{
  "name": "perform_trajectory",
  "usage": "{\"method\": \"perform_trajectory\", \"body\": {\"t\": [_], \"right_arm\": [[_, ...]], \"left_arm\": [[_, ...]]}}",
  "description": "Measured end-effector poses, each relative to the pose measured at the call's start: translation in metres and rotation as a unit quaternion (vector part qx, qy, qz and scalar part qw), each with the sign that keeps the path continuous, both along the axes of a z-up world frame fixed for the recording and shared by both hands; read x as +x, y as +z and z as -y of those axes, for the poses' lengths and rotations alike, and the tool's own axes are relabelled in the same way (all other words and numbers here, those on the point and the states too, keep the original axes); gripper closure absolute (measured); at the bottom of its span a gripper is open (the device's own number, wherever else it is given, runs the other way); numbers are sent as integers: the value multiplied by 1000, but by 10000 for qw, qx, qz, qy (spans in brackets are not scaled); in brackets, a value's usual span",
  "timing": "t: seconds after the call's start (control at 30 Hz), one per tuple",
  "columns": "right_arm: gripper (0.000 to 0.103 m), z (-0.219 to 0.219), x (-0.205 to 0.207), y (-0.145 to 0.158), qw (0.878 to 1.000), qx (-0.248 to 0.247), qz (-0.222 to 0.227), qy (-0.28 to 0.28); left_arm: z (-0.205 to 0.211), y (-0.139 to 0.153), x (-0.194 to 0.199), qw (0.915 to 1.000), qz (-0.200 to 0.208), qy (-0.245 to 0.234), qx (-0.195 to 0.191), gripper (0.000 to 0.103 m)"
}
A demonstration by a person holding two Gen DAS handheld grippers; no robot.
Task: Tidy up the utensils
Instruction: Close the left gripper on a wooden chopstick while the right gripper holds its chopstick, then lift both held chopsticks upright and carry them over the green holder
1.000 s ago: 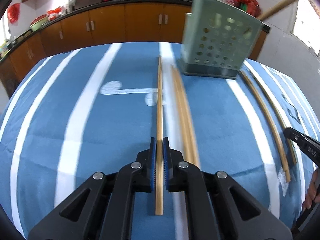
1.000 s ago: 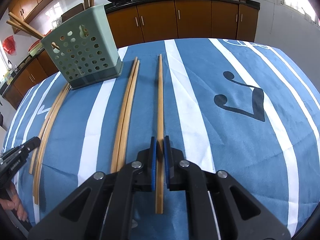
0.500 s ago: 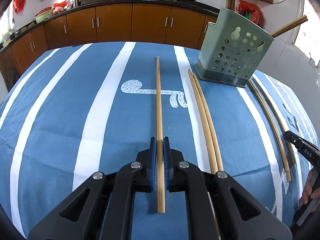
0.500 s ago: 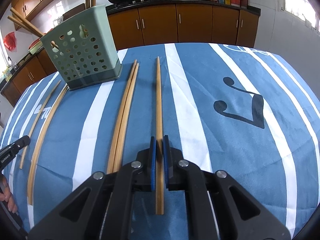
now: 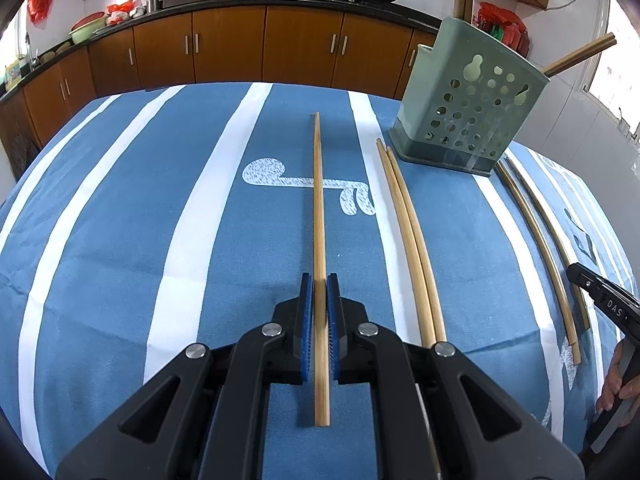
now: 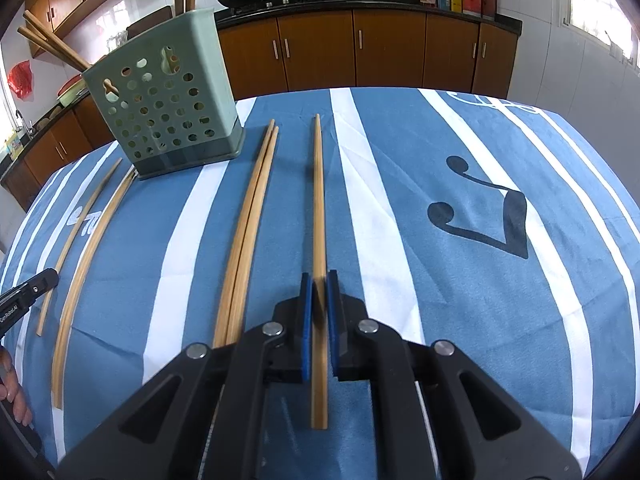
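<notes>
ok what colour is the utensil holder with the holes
Pale sage green, with a darker grey-green base; the utensil holder shows best in the right wrist view.

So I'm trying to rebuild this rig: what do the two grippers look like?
Both match: the left gripper and right gripper are matte black angular linkages with silver round pivot pins and triangular cut-outs, and the fingers carry blue ribbed pads. White lettering marks each one's side. No cables or sleeves show.
</notes>
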State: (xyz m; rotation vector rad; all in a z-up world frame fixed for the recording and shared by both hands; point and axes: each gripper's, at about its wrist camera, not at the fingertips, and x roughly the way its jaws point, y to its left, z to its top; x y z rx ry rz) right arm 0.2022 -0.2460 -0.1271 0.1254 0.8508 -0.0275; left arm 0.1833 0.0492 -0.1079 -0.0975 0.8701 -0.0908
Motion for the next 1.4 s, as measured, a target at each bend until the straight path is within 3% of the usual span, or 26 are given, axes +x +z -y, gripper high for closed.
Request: {"method": "perform_trajectory", "body": {"t": [1.1, 1.4], "right_arm": [[92, -1, -8, 0, 10000, -48, -10, 40], [92, 0, -14, 1, 10000, -33, -13, 67]], "left_arm": [[-3, 0, -8, 9999, -87, -3, -118, 95], [7, -1, -24, 9997, 16, -98, 215, 95]]}}
